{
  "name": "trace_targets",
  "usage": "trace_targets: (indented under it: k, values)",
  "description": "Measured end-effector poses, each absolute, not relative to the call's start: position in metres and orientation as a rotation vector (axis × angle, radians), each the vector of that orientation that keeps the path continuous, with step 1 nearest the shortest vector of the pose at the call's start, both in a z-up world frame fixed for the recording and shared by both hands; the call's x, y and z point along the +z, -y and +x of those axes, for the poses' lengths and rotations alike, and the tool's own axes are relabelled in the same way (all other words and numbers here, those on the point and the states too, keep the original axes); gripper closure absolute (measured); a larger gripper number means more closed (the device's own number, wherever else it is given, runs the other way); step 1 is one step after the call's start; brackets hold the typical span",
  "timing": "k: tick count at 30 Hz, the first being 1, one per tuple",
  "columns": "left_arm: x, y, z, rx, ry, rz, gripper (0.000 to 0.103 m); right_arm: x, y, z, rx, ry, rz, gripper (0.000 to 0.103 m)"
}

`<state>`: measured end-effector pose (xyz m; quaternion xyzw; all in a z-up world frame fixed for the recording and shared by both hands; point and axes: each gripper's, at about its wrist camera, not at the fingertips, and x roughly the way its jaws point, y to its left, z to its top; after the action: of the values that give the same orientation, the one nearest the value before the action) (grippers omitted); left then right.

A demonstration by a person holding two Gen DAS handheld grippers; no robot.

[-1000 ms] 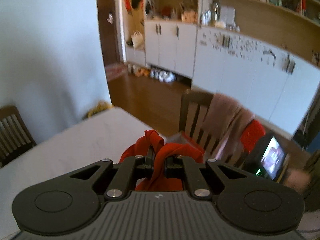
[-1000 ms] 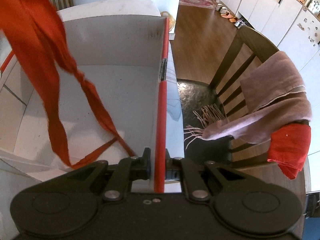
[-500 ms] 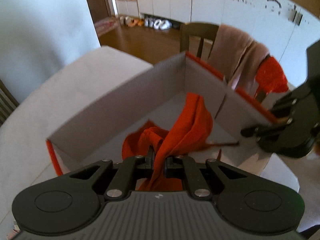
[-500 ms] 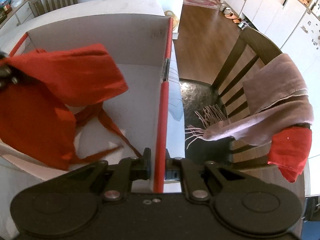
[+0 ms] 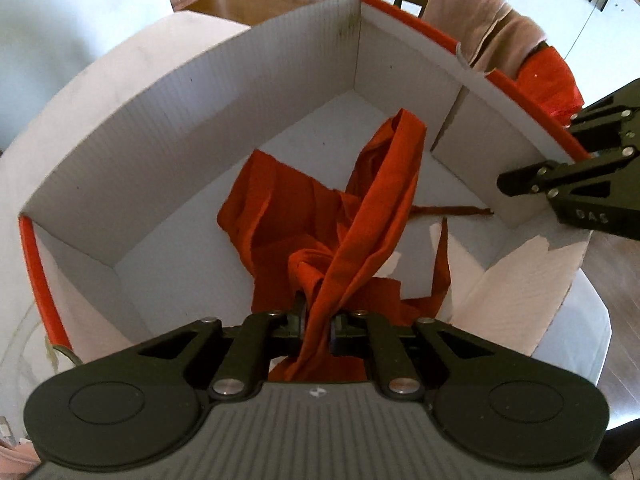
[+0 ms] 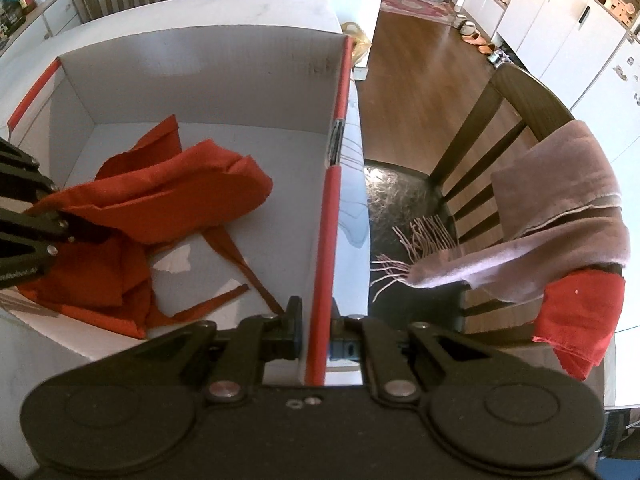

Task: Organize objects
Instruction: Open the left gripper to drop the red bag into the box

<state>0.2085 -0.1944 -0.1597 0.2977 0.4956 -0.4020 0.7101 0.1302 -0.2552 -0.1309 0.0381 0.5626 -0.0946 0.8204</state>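
Observation:
A white cardboard box (image 5: 200, 120) with red edges stands on the table, seen also in the right wrist view (image 6: 200, 80). A red cloth (image 5: 348, 216) with long straps lies crumpled on the box floor (image 6: 160, 200). My left gripper (image 5: 318, 316) reaches down into the box. Its jaws are opening, with a fold of the cloth still pinched between the pads. From the right wrist view it enters at the left (image 6: 28, 216). My right gripper (image 6: 316, 320) is shut on the box's red-edged side wall and shows at the right in the left wrist view (image 5: 538, 152).
The box sits on a white table (image 5: 120, 68). Just past the gripped wall stands a dark wooden chair (image 6: 480, 128) draped with a pinkish fringed scarf (image 6: 560, 208) and another red cloth (image 6: 580, 312). Torn paper flaps (image 5: 516, 280) line the box's near corner.
My left gripper came down from above the box into it, and the hanging red cloth now lies spread on the box floor. The right gripper kept its hold on the wall.

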Motion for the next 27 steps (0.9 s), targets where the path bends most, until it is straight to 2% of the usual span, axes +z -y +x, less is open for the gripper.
trace_targets:
  k: [2,4,6,14,17,19,21,27]
  values:
    - [-0.162,0.195,0.209,-0.888,-1.11,0.656,0.087,-0.131,0.255,0.13,-0.201,-1.199,0.082,0.094]
    - [-0.163,0.194,0.21,-0.877,-1.121,0.653,0.071,-0.131,0.256,0.131,-0.203,-1.199,0.081,0.094]
    - [-0.162,0.193,0.209,-0.879,-1.119,0.643,0.038,-0.131,0.255,0.131,-0.202,-1.199,0.078,0.094]
    - [-0.143,0.183,0.208,-0.877,-1.081,0.573,0.035,-0.131,0.255,0.132,-0.203,-1.201,0.078,0.094]
    - [-0.13,0.174,0.207,-0.873,-1.046,0.54,0.025,-0.131,0.255,0.132,-0.203,-1.201,0.078,0.094]
    - [-0.123,0.169,0.205,-0.872,-1.027,0.511,0.024,-0.131,0.254,0.132,-0.203,-1.203,0.076,0.094]
    - [-0.114,0.161,0.204,-0.864,-1.011,0.484,0.018,-0.131,0.254,0.131,-0.2,-1.203,0.072,0.094]
    - [-0.088,0.14,0.194,-0.889,-0.967,0.406,0.017,-0.131,0.255,0.131,-0.179,-1.194,0.051,0.094]
